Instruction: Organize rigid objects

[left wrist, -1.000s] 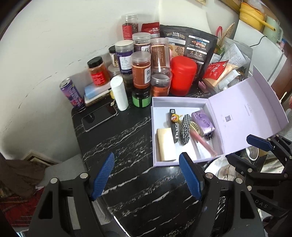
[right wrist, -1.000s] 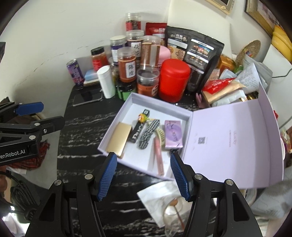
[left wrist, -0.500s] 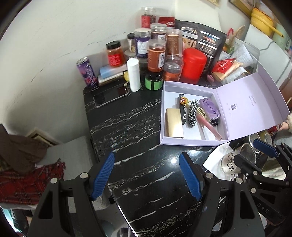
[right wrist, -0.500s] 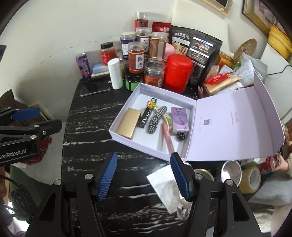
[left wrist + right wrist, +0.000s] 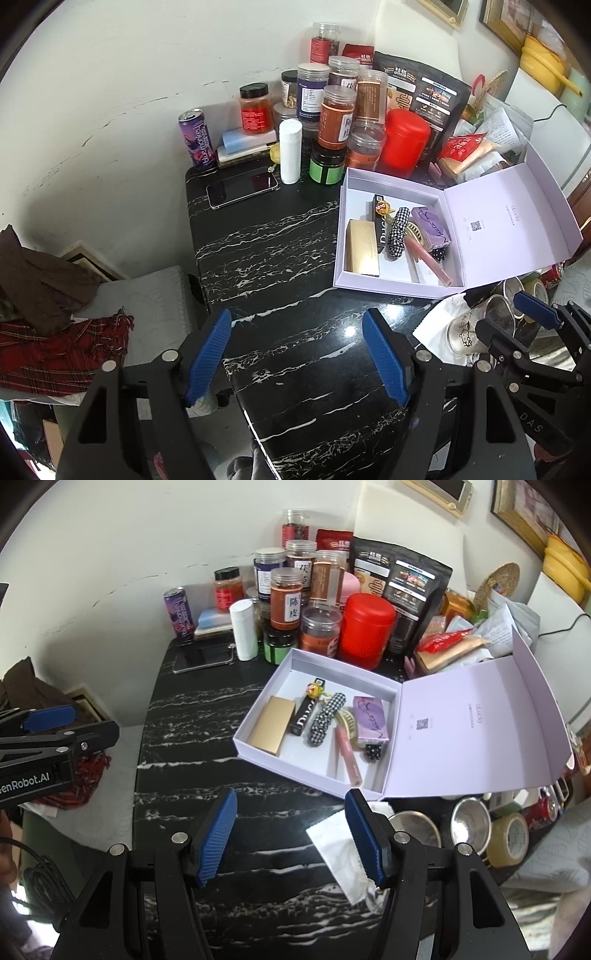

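Both grippers have drawn back from the lilac box (image 5: 334,777); left gripper (image 5: 297,354) and right gripper (image 5: 290,836) hang released, holding nothing. At the table's (image 5: 229,782) far-right side, the box holds sorted items; its lid (image 5: 480,731) stays up, so probably only closing remains.

Open lane: the near and left part of the black marble table (image 5: 258,236), bare from its front edge up to the phone (image 5: 242,187). Back edge is walled off by packed jars (image 5: 286,603), a white bottle (image 5: 290,151), a red canister (image 5: 366,629) and a purple can (image 5: 197,138). The lilac box (image 5: 255,751) takes the right-centre, its raised lid (image 5: 476,727) blocking any approach from the right; top access is free. Right front corner is cluttered: tissue (image 5: 334,843), steel cups (image 5: 471,825), tape roll (image 5: 509,838).
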`<state>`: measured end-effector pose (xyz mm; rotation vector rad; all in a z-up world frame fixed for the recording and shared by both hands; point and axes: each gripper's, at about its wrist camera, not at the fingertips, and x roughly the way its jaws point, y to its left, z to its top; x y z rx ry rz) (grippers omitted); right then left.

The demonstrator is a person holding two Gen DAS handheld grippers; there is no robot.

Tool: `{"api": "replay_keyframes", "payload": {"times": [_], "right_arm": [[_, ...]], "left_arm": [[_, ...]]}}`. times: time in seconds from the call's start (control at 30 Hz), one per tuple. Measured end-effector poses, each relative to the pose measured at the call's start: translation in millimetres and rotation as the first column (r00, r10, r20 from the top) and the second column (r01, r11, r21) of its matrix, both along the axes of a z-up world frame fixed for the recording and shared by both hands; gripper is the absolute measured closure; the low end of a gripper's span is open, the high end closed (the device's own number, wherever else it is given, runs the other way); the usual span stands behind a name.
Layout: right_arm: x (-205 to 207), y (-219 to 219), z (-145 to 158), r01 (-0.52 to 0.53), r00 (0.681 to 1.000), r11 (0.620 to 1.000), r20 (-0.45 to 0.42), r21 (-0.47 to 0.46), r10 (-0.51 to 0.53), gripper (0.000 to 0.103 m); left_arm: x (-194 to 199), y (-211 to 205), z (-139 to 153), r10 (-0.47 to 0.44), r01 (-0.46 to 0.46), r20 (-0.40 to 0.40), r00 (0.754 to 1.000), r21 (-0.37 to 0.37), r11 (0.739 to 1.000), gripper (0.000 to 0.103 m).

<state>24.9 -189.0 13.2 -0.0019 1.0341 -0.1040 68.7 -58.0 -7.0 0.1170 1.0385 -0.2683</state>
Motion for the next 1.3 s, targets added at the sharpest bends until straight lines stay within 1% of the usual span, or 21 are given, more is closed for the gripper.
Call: {"api": "replay_keyframes", "payload": {"times": [0.33,0.73,1.3], "right_arm": [[-5.5,1.0,1.4,0.02,1.0,1.0,-0.015,0.008,-0.02,0.042],[-7.5,0.5,5.2,0.033,0.999,0.999,-0.009,0.01,-0.033,0.042],[-8.5,-2.2,5.9,0.047,0.999,0.999,-0.015,0.004,-0.047,0.042]], "left_arm": [[-5.3,3.2,1.5,-0.001,0.001,-0.005,1.0,0.0,1.0,0.03],[-6.8,4.1,10.3,-0.015,0.015,0.014,1.0,-0.008,1.0,0.029],[-9.9,-4.3,13.6,-0.035,0.035,0.023,0.999,0.003,0.999,0.03]]}}
